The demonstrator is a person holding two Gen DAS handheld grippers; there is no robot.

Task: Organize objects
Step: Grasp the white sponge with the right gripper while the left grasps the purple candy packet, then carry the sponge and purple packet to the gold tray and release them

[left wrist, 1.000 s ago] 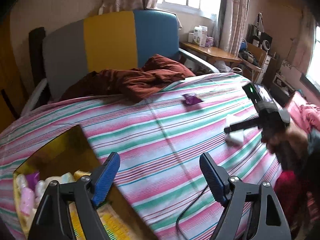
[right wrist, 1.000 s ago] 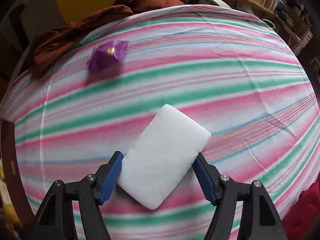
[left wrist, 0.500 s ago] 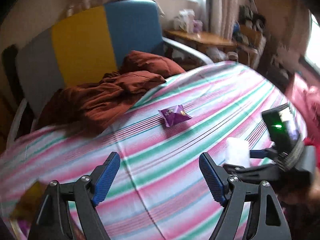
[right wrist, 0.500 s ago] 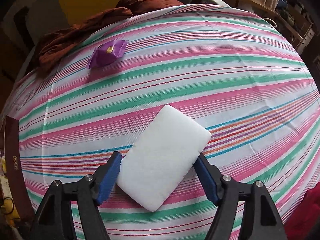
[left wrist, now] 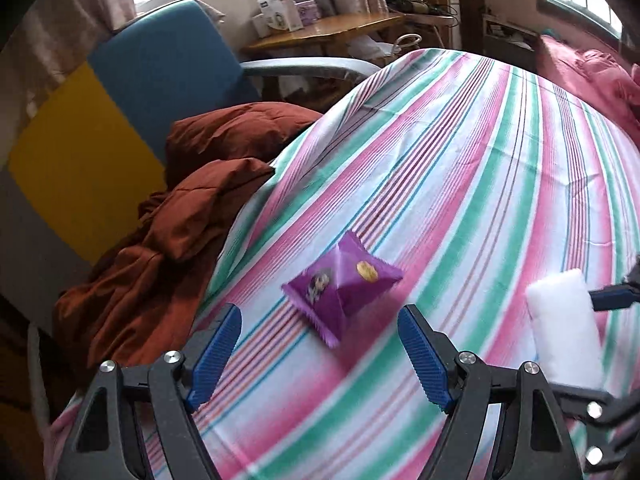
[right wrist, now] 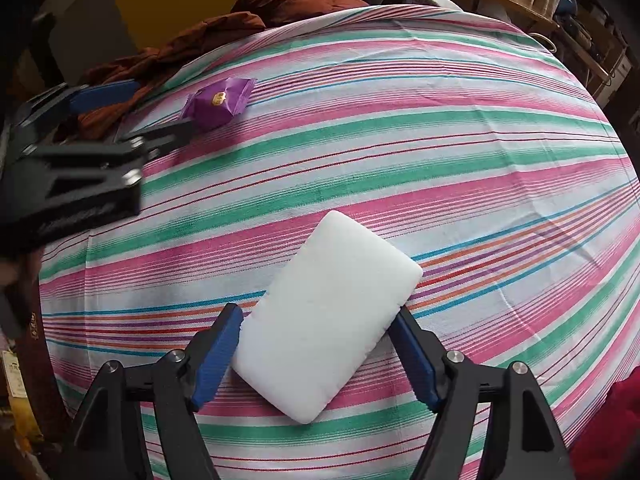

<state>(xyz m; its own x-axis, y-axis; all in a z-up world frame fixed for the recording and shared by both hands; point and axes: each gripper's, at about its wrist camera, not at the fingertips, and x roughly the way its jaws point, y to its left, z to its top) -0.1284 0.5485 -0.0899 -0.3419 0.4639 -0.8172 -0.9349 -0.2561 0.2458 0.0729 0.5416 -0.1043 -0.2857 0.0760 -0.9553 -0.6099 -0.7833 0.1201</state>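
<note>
A purple snack packet (left wrist: 340, 292) lies on the striped cloth, just ahead of my open, empty left gripper (left wrist: 320, 344); it also shows in the right wrist view (right wrist: 218, 102). My right gripper (right wrist: 316, 344) is shut on a white sponge block (right wrist: 326, 312), held just above the cloth. The sponge block (left wrist: 564, 324) shows at the right edge of the left wrist view. The left gripper (right wrist: 152, 116) appears at the left of the right wrist view, close to the packet.
The striped cloth (left wrist: 480, 160) covers a rounded table. A rust-brown blanket (left wrist: 180, 220) is heaped at its far left edge before a chair with blue and yellow panels (left wrist: 120, 100). A wooden desk with boxes (left wrist: 320, 32) stands behind. Pink bedding (left wrist: 592, 76) lies at the right.
My left gripper has swung away from the box at the table's edge and closed in on the purple packet. My right gripper keeps its hold on the sponge, nearly unmoved.
</note>
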